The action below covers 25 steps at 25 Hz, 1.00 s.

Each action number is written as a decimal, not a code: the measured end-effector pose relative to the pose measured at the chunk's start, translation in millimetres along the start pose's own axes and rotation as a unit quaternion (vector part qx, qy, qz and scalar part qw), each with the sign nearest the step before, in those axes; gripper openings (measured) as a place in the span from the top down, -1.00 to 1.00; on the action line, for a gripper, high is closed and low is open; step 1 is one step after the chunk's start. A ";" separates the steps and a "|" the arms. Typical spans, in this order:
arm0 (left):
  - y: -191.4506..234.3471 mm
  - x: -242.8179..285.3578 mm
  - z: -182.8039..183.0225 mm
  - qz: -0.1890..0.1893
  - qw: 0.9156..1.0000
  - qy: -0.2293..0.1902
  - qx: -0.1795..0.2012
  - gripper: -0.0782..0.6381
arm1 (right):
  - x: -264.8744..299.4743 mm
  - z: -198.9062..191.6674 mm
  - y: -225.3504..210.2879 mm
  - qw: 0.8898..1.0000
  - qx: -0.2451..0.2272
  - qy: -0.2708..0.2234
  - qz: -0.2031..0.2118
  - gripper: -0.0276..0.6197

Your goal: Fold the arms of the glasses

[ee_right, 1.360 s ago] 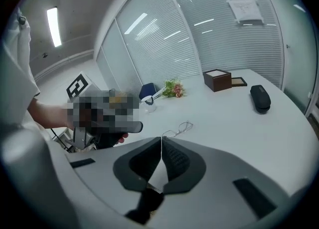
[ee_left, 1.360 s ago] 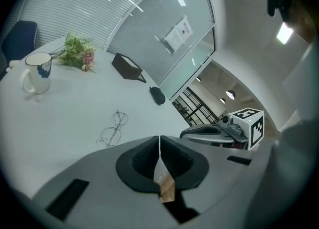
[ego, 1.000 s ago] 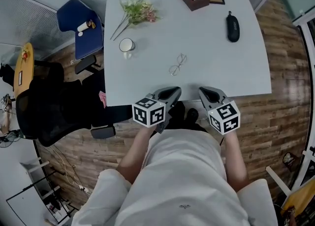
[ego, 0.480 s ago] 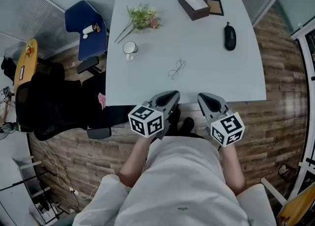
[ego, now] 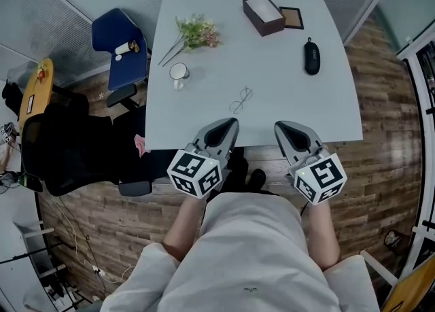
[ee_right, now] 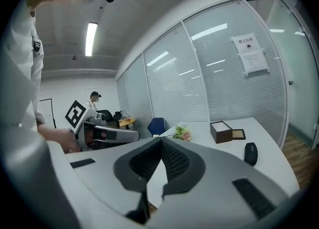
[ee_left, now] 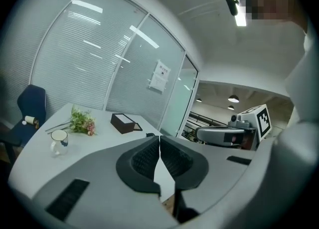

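Glasses [ego: 240,100]: I see them mid-counter [ego: 299,100], long axis slanting near-left to far-right.
Left gripper [ego: 229,123]: pressed together, empty, short of the glasses.
Right gripper [ego: 280,127]: likewise pressed together, empty.
Change: both now lifted nearer my camera.
Room: wood floor [ego: 384,168], blinded glass walls [ee_left: 99,63].

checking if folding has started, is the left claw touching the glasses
Apart. The head view shows bare table between the glasses and the left claw at the near edge.
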<state>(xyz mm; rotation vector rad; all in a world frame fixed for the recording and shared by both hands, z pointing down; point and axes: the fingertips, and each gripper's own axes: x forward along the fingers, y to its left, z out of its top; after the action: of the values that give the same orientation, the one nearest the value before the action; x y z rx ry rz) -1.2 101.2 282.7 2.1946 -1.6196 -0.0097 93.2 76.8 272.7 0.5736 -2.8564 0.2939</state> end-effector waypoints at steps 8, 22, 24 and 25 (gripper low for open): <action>-3.9 -5.7 36.9 0.002 0.999 -0.037 0.028 0.72 | -4.1 31.3 -1.9 0.999 -0.023 -0.029 -0.009 0.90; -9.0 -7.1 49.8 -0.006 0.998 -0.045 0.039 0.72 | -7.3 29.6 -10.9 0.999 -0.021 -0.027 -0.023 0.91; -9.1 -6.7 49.0 -0.006 0.998 -0.044 0.039 0.72 | -8.5 29.6 -11.7 0.999 -0.021 -0.027 -0.024 0.91; -9.1 -6.2 48.8 -0.006 0.998 -0.044 0.039 0.72 | -9.2 29.7 -12.3 0.999 -0.022 -0.027 -0.025 0.91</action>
<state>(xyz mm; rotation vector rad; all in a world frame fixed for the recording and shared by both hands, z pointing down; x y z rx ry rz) -6.8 93.5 233.6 2.2925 -1.6801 -0.0470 101.4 62.0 243.9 0.6529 -2.8869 0.2109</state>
